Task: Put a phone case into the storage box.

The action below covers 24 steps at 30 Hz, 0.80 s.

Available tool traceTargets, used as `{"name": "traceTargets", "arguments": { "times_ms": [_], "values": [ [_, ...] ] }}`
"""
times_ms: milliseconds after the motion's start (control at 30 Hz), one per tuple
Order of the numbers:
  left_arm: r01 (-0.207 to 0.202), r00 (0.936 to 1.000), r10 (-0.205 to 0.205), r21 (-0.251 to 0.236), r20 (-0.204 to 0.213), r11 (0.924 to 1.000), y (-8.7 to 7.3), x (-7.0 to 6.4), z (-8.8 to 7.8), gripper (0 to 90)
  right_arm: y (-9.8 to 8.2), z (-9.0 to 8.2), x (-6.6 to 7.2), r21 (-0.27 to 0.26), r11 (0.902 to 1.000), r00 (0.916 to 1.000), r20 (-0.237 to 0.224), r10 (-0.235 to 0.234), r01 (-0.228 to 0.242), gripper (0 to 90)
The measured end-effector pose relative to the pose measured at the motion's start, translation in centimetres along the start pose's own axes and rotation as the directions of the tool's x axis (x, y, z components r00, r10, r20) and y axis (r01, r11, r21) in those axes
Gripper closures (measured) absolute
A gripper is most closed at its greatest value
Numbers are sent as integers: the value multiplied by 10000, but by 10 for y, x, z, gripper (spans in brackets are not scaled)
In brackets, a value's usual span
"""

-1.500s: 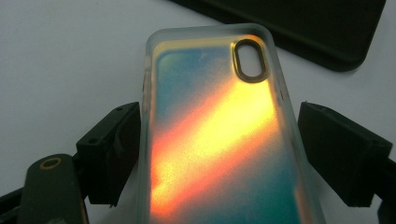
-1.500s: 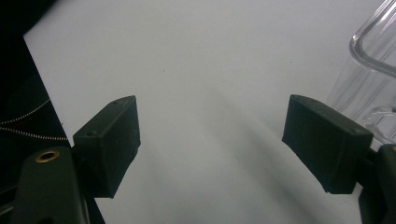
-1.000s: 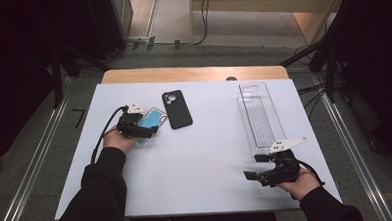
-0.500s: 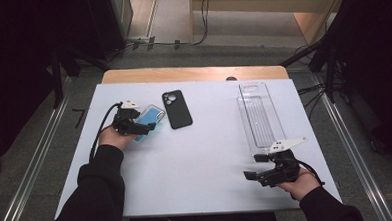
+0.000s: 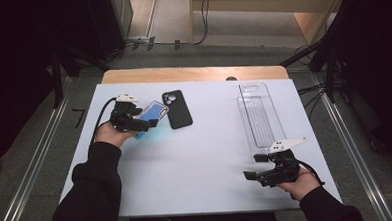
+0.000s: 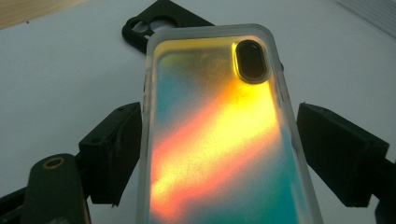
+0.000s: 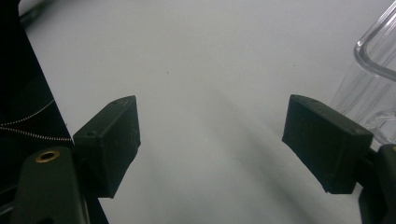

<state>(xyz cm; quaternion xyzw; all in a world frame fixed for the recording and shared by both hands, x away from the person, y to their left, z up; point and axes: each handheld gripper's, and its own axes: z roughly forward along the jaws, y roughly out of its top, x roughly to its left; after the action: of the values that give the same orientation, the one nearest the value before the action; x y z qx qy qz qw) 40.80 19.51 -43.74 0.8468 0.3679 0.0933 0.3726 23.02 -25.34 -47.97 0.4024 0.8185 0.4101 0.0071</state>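
Near the front edge of the white bench (image 5: pixel 196 170), at the right, the right hand-held gripper (image 5: pixel 254 174) rests with its jaws wide apart and nothing between them. Just beyond it lies a long clear plastic tray (image 5: pixel 258 115). Farther away, on the left, the left hand-held gripper (image 5: pixel 152 123) holds an iridescent phone case (image 6: pixel 219 130) by its long edges, raised above the bench. A black phone case (image 5: pixel 176 109) lies flat just beside it.
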Motion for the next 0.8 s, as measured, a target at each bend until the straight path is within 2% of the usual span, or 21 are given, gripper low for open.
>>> {"name": "traceTargets", "arguments": {
  "times_ms": [100, 433, 600, 633, 733, 800],
  "values": [
    [182, 9998, -181, -61, 110, 9998, 2, -4, -2, 175, 0, 0, 0, 13, 10000, 10000, -3, -19, 19, 171],
    [195, 9992, -194, -33, 361, 9998, 3, -20, -9, 175, 0, -1, 0, -37, 10000, 10000, -19, 36, -36, 171],
    [183, 9985, -181, -31, 523, 9998, 2, -31, -12, 175, 0, -1, 1, -75, 10000, 10000, -30, 32, -32, 171],
    [204, 9981, -201, -53, 581, 9998, 2, -37, -13, 174, 0, -1, 1, -96, 9999, 10000, -24, 27, -27, 171],
    [126, 9974, -118, -103, 711, 9999, 0, -42, -14, 175, 0, -1, 1, -115, 9999, 10000, -25, 31, -31, 171],
    [5, 9969, 0, -60, 791, 10000, -4, -52, -13, 174, 0, -1, 1, -112, 9999, 10000, -22, 7, -7, 171]
  ]
}}
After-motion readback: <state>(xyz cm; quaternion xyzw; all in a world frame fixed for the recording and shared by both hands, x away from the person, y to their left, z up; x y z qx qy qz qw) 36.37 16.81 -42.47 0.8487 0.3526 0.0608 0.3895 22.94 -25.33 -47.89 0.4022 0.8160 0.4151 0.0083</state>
